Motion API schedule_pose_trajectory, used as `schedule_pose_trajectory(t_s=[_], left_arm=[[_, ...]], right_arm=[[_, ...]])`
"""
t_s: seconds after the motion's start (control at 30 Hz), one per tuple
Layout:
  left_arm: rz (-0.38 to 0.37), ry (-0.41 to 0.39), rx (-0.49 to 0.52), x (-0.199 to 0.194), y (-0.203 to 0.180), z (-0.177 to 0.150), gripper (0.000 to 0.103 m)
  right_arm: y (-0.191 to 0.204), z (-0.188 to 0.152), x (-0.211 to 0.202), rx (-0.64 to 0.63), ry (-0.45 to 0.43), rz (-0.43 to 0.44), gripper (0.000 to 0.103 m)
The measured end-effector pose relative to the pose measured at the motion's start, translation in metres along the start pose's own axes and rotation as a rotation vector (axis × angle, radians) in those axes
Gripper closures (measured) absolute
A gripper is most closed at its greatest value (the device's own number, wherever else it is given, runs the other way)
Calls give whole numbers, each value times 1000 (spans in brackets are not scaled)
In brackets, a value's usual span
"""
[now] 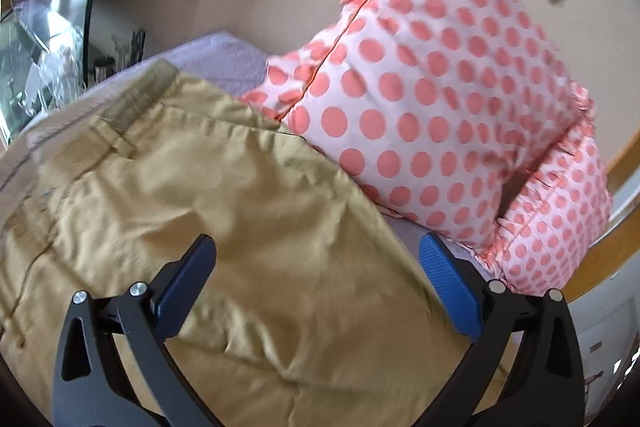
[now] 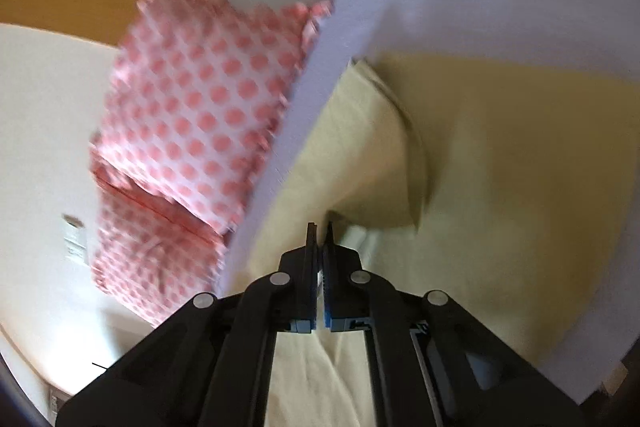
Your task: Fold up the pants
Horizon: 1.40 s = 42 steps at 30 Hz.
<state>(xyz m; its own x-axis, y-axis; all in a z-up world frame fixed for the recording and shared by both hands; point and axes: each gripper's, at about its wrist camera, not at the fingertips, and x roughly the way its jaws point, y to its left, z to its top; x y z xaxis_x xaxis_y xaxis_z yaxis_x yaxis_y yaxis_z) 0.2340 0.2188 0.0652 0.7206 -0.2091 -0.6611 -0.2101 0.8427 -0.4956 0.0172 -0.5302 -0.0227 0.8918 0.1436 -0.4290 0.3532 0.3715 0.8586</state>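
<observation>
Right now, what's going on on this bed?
A person with a gripper in each hand is folding tan pants on the bed beside a polka-dot pillow. The right gripper is shut, apparently on a fold of the fabric. The left gripper hangs open over the pants, gripping nothing.

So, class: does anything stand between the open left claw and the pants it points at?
Nothing visible does. The left claw hangs open directly over the tan pants; the polka-dot pillow lies off to the side.
</observation>
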Motion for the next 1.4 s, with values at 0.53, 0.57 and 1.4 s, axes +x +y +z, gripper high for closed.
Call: schedule_pose_trajectory(t_s=[0.53, 0.57, 1.4], left_arm=[[-74, 30, -53, 1, 11, -9, 97], [-93, -1, -41, -24, 14, -21, 97], [-105, -165, -101, -200, 110, -229, 68]], right_arm=[[9, 14, -35, -59, -94, 80, 101], [9, 14, -43, -68, -105, 71, 101], [-42, -4, -82, -163, -208, -242, 61]])
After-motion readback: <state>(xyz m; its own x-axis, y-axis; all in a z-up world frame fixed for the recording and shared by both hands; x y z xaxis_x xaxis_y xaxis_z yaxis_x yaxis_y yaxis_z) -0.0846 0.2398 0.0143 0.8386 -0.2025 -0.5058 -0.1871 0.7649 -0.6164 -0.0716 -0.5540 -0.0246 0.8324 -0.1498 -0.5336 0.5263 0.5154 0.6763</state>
